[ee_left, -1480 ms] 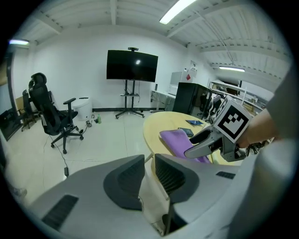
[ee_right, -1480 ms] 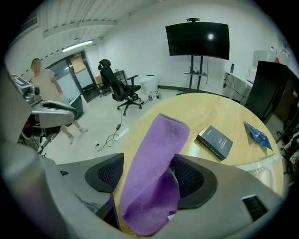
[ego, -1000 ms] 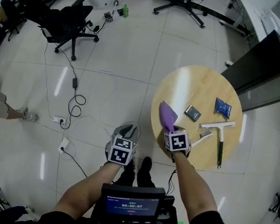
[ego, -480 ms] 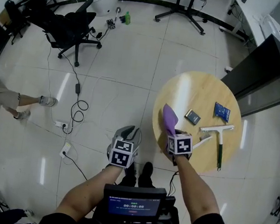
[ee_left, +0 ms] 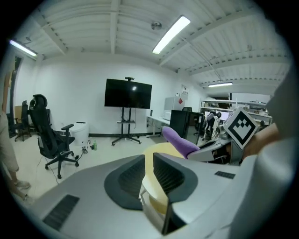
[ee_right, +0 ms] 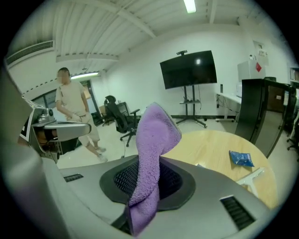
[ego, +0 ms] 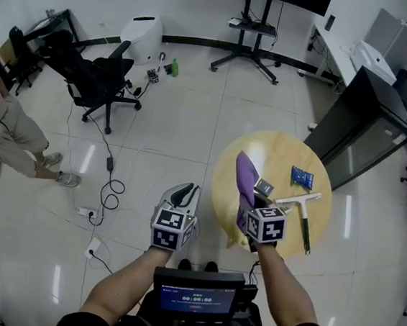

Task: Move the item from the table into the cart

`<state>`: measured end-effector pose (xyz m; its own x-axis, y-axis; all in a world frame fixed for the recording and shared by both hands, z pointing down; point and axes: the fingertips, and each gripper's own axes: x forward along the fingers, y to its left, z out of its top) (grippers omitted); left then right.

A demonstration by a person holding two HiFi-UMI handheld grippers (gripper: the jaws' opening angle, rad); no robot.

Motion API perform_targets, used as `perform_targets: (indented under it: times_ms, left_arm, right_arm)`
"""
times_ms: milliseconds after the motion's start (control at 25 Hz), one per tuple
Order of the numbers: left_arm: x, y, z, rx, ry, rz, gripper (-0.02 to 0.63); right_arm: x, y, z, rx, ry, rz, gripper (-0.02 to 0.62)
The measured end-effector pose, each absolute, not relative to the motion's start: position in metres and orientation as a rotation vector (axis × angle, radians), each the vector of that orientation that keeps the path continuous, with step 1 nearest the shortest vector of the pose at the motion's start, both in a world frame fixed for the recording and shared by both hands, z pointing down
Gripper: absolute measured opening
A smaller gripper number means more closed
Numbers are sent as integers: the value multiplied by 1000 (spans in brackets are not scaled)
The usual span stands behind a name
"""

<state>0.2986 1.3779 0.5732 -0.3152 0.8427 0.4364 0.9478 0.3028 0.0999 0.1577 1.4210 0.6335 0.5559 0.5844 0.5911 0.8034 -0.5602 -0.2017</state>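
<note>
A purple cloth stands up from my right gripper, which is shut on its lower end above the near left edge of the round wooden table. In the right gripper view the cloth is pinched between the jaws of that gripper and flops upward. My left gripper hovers over the floor left of the table. Its jaws stand together with nothing between them. The left gripper view also catches the cloth. No cart shows in any view.
On the table lie a blue packet, a white squeegee with a green handle and a small dark box. A black office chair, floor cables, a person, a TV stand and a black cabinet surround me.
Both grippers have risen, and the right one carries the purple cloth higher over the table edge. The person at the left has stepped further into view.
</note>
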Motion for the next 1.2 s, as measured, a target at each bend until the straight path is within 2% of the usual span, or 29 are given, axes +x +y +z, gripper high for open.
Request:
perform_targets:
  times_ms: [120, 480, 720, 1040, 1200]
  left_arm:
    - [283, 1358, 521, -1627, -2352, -394, 3]
    - [238, 1313, 408, -1585, -2535, -152, 0]
    - [187, 1314, 378, -1488, -2622, -112, 0]
    - [74, 1318, 373, -1090, -2809, 8, 0]
    - [8, 1291, 367, -815, -2935, 21, 0]
  right_arm:
    - [143, 1398, 571, -2418, -1173, -544, 64]
    - [96, 1331, 426, -2594, -1319, -219, 64]
    - [51, 1312, 391, -2597, -1424, -122, 64]
    - [-74, 1285, 358, -2416, -1818, -9, 64]
    - [-133, 1223, 352, -2225, -2083, 10, 64]
